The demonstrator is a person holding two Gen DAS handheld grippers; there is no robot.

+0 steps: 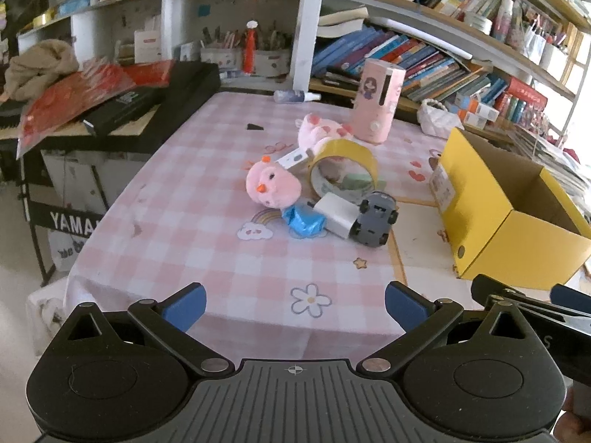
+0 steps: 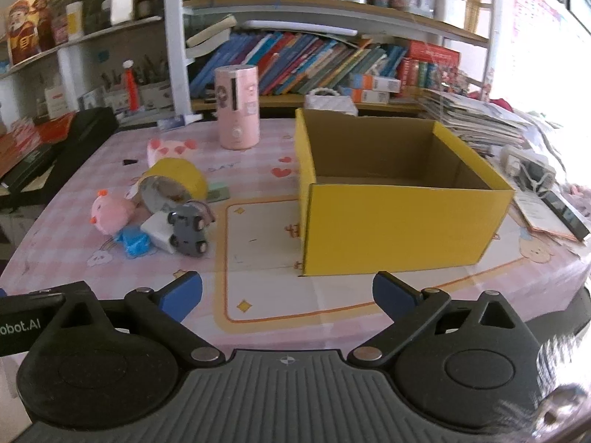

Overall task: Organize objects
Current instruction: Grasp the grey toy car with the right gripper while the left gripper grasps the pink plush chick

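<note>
Lying well beyond the spread left fingers [image 1: 186, 304]: toy car [image 1: 375, 219].

Yellow box [image 2: 399, 221]; pink-white checked tablecloth [image 1: 184, 192].

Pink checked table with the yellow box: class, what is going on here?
A person holds two grippers, the left gripper and right gripper, both open and empty, above the near edge of the table. A pile waits untouched: pink chick plush, yellow tape roll, white charger, grey toy car, blue wrapper. The yellow box looks empty.
</note>
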